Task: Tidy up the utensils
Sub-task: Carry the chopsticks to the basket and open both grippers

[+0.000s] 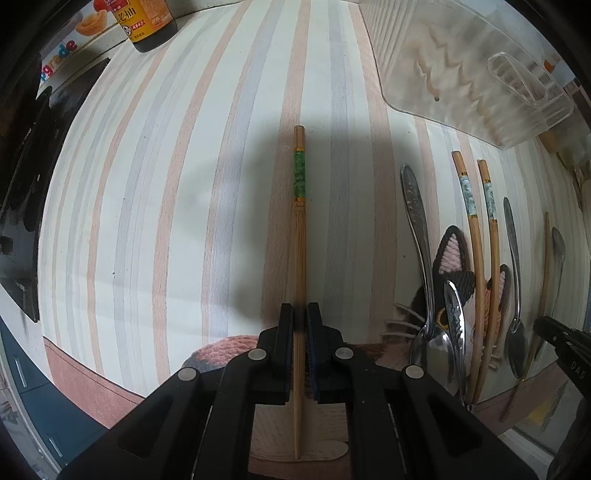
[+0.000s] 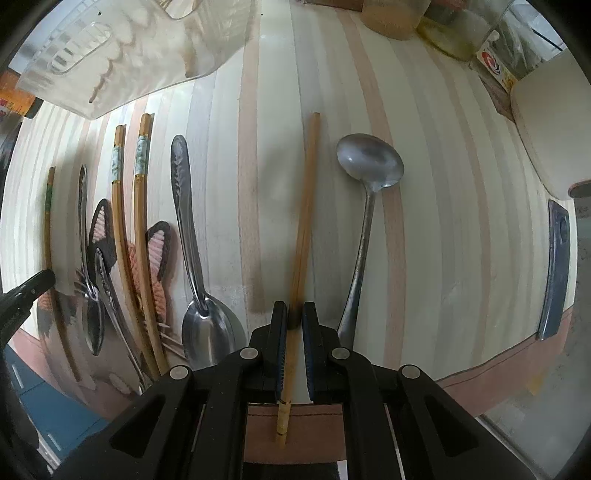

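Observation:
My left gripper is shut on a wooden chopstick with a green band, which points straight ahead over the striped tablecloth. My right gripper has its jaws close around a plain wooden chopstick that runs forward between them; a narrow gap shows on its right side. To the right of the left gripper lie a pair of chopsticks with grey-green bands and several metal spoons. The same pair and a large spoon show left of the right gripper.
A ladle-like metal spoon lies right of the plain chopstick. A clear plastic utensil tray stands at the back. A cat-face mat lies under the spoons. A soy sauce bottle stands far left. A dark-handled item lies near the right table edge.

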A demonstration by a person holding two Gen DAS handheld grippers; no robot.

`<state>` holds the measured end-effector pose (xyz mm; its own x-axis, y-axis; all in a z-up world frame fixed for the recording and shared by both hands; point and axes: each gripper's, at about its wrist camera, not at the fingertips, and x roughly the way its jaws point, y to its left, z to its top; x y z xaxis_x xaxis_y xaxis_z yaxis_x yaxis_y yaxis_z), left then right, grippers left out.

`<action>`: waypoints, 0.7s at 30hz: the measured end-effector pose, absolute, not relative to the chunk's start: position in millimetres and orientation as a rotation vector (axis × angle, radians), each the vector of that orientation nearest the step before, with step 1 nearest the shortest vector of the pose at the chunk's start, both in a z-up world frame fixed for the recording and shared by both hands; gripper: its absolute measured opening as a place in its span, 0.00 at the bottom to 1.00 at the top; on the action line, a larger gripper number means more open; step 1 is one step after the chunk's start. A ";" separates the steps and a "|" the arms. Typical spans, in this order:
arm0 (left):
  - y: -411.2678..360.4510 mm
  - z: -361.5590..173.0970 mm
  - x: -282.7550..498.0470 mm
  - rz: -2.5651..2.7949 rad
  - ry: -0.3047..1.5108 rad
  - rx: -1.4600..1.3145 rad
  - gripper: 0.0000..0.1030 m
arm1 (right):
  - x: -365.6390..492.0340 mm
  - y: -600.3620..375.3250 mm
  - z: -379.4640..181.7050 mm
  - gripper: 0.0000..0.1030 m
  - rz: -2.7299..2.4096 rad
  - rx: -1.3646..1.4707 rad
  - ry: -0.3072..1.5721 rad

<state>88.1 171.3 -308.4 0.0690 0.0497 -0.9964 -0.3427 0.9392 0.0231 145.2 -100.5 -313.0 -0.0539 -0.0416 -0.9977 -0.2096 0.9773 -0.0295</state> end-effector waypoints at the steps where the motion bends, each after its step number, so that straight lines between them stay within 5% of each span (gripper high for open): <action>1: 169.4 -306.7 87.3 0.309 1.471 -0.222 0.04 | 142.0 -98.3 -312.7 0.07 0.133 -0.186 1.617; 9: 165.7 -258.2 82.7 0.330 1.363 -0.168 0.04 | 136.2 -104.7 -284.5 0.07 0.137 -0.125 1.558; 21: 173.1 -116.1 108.6 0.292 1.068 -0.202 0.04 | 166.9 -97.5 -153.9 0.07 0.260 -0.003 1.337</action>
<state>108.6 173.1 -116.1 0.4491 0.1370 -0.8829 -0.3307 0.9435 -0.0219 166.9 -97.5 -153.9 0.2076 0.1848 -0.9606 -0.1887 0.9711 0.1461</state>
